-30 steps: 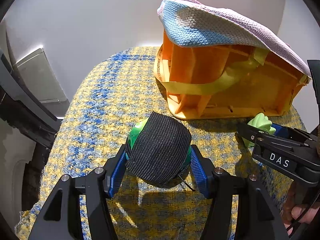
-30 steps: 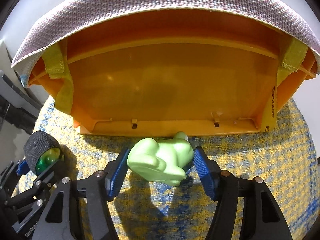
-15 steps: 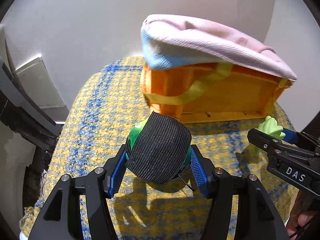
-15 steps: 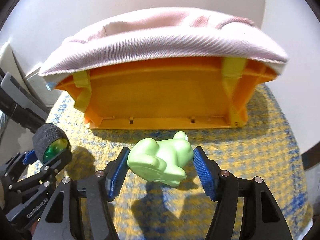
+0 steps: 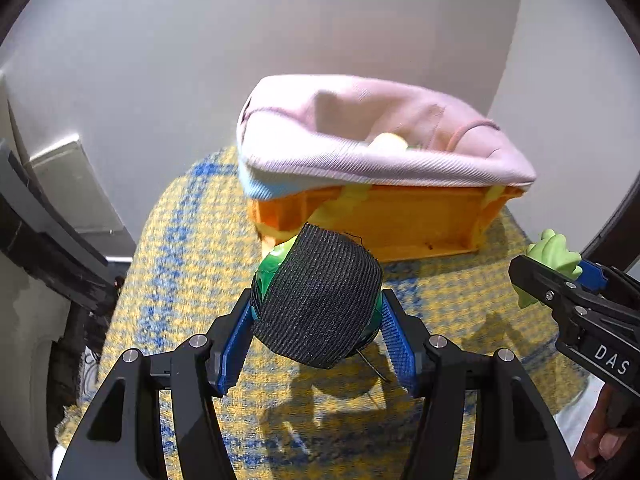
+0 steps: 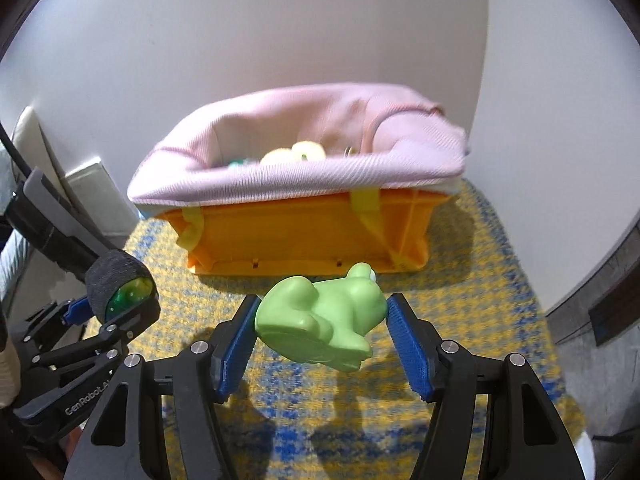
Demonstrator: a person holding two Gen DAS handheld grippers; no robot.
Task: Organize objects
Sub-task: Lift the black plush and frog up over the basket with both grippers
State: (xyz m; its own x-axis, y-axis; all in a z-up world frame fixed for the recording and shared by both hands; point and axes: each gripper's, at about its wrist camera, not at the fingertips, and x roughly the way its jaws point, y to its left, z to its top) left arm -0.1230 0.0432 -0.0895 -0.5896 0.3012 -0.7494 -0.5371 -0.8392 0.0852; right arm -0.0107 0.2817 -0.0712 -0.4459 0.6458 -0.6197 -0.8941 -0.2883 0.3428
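Note:
My left gripper is shut on a green ball wrapped in a black ribbed band, held above the cloth-covered surface. My right gripper is shut on a light green toy frog, also lifted clear. Ahead of both stands an orange plastic bin lined with a pink fabric; pale yellow toys show inside it. The left wrist view catches the right gripper with the frog at the right edge. The ball shows at the left in the right wrist view.
A yellow and blue woven cloth covers the round surface under the bin. Pale walls rise close behind it. A white panel and dark furniture edges lie off to the left. Part of a hand shows at lower right.
Both grippers have risen and drawn back from the bin, each keeping its toy. The bin now looks smaller and lower, and its pink-lined inside with toys has come into sight.

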